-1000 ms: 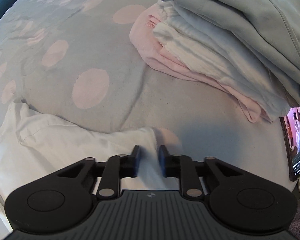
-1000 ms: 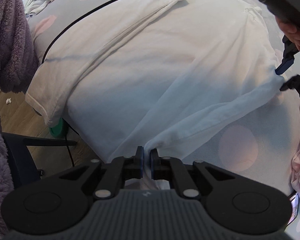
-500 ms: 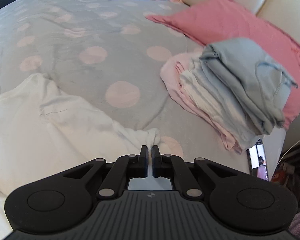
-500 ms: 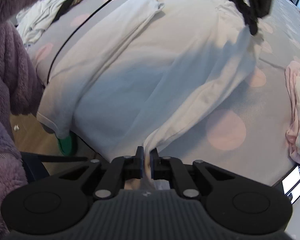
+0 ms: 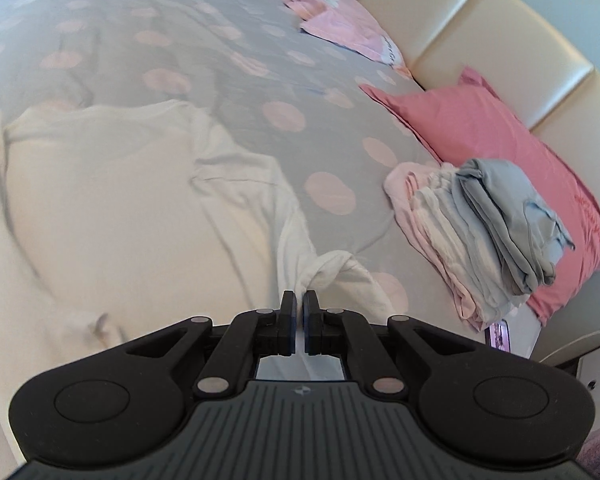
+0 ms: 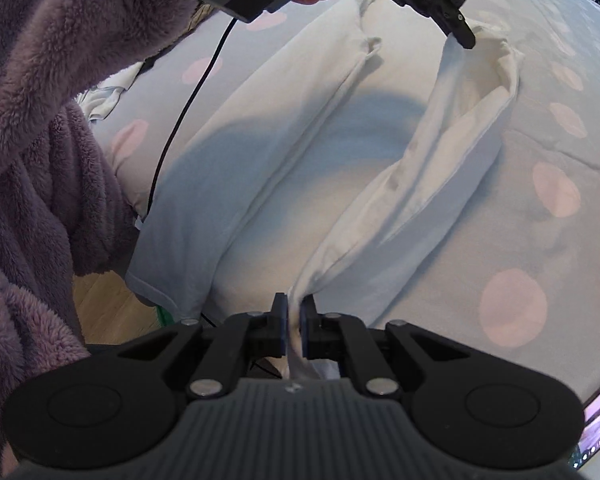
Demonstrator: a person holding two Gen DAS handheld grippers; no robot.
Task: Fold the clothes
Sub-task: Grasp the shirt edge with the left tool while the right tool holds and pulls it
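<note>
Pinching the white shirt (image 5: 112,208): left claw (image 5: 299,300) and right claw (image 6: 294,304), both clamped tight

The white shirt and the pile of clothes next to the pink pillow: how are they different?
The white shirt is one garment, spread out and not yet folded; the pile of clothes is several garments, folded and stacked. The shirt is white only; the pile has pink, white and grey-blue layers. The left gripper and right gripper both pinch the shirt; nothing touches the pile. Both lie on the dotted bedcover.

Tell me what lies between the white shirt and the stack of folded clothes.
Only bare dotted bedspread lies between the white shirt and the stack; the left wrist view shows this.
</note>
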